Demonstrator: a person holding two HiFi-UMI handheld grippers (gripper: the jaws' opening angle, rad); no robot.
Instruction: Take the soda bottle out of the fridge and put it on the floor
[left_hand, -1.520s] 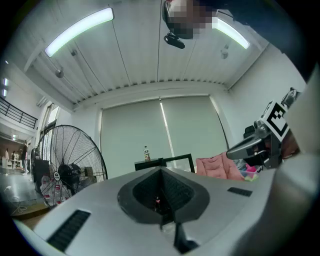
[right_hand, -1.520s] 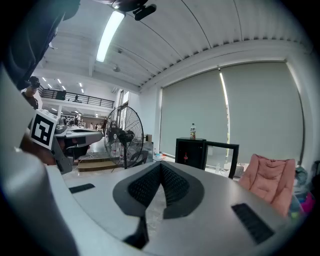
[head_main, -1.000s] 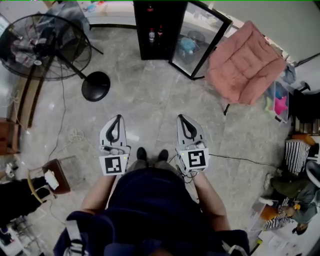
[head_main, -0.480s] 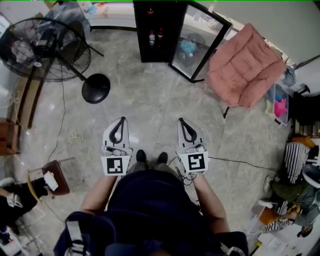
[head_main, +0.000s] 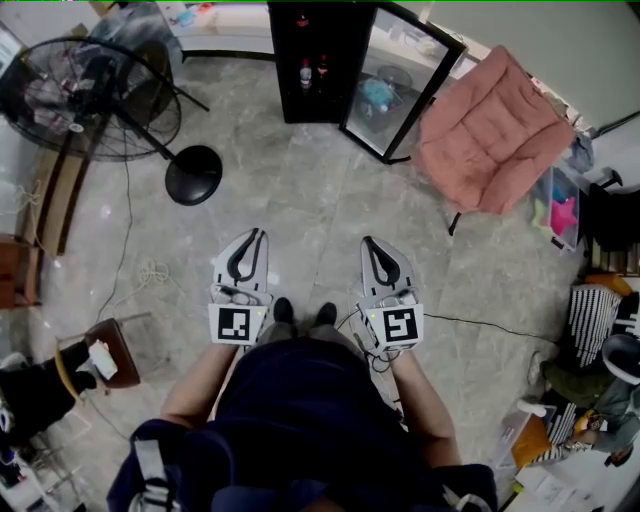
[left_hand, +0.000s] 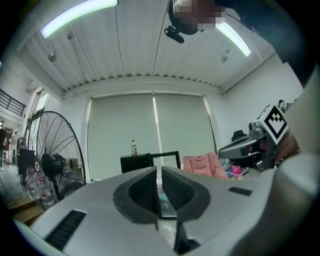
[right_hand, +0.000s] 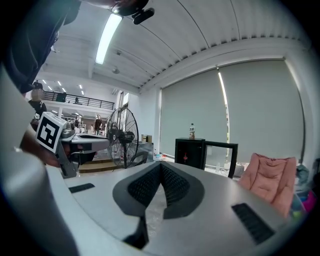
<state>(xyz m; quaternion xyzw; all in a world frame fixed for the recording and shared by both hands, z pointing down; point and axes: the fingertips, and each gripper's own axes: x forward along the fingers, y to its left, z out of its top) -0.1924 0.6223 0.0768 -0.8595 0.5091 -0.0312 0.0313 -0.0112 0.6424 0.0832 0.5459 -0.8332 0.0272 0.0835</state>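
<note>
The black fridge (head_main: 320, 60) stands across the floor with its glass door (head_main: 405, 85) swung open to the right. Two small bottles (head_main: 305, 72) stand on a shelf inside, and a red one (right_hand: 186, 156) shows in the right gripper view. Another bottle (left_hand: 133, 148) stands on top of the fridge (left_hand: 136, 162). My left gripper (head_main: 258, 235) and right gripper (head_main: 368, 242) are held side by side above my feet, far short of the fridge. Both point toward it. Each has its jaws together with nothing between them, the left gripper (left_hand: 159, 169) and the right gripper (right_hand: 161, 164) alike.
A big floor fan (head_main: 90, 95) with a round black base (head_main: 193, 173) stands left of the path, its cable trailing over the floor. A pink folding chair (head_main: 490, 125) sits right of the fridge door. People and clutter line the left and right edges.
My left gripper has drifted a little to the right, closer to the right one. The right gripper has hardly moved. A person at the lower left edge has shifted.
</note>
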